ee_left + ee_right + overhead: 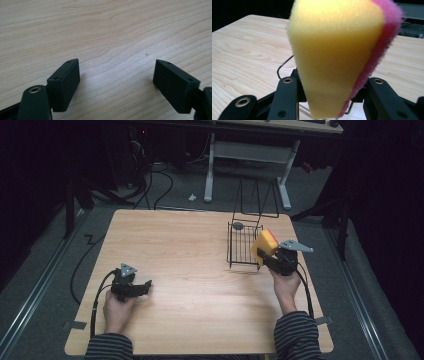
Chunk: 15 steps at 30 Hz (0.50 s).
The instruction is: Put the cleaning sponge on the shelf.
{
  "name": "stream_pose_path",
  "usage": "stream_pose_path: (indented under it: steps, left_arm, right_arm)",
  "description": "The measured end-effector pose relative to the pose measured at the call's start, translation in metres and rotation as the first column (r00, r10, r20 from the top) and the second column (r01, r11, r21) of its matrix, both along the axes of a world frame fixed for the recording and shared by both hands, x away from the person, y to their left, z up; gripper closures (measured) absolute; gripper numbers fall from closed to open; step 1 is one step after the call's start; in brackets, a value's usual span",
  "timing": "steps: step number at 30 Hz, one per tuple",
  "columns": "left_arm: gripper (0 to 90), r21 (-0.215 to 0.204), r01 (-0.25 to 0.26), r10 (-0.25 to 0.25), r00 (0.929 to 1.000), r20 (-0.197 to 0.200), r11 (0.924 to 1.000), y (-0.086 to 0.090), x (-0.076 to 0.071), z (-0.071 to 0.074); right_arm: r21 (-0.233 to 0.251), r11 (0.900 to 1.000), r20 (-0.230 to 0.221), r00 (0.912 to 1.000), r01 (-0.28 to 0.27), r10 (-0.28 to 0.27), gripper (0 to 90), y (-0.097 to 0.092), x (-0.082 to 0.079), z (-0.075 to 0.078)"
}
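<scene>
Currently the right gripper (270, 257) clamps an upright yellow sponge (264, 245) just beside the wire rack (243, 244), on its right; the left gripper (142, 287) rests open, well apart.

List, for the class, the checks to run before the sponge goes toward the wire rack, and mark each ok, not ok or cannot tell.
1. Right gripper clamps the sponge: ok.
2. Sponge squeezed narrow between the jaws, wider above: ok.
3. Wire rack upright on the table: ok.
4. Left gripper open, nothing between the jaws: ok.
5. Sponge clear of rack wires: cannot tell.
</scene>
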<state>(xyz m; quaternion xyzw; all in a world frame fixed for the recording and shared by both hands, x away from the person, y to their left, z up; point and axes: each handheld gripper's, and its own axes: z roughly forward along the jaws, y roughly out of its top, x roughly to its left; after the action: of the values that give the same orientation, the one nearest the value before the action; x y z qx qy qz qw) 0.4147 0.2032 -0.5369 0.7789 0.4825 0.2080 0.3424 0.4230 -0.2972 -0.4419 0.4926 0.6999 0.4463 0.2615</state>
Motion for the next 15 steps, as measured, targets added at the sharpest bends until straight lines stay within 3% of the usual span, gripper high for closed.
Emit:
stream_pose_path:
  steps: [10, 15]
  left_arm:
    - [22.0, 0.000, 0.000, 0.000, 1.0000, 0.000, 1.0000, 0.000, 0.000, 0.000]
    - [22.0, -0.001, 0.000, 0.000, 1.0000, 0.000, 1.0000, 0.000, 0.000, 0.000]
  right_arm:
    - [-0.030, 0.9994, 0.009, 0.9998, -0.018, 0.019, 61.1, 0.013, 0.018, 0.000]
    - [-0.060, 0.9981, -0.031, 0.9995, -0.013, 0.012, 61.1, 0.019, 0.032, -0.009]
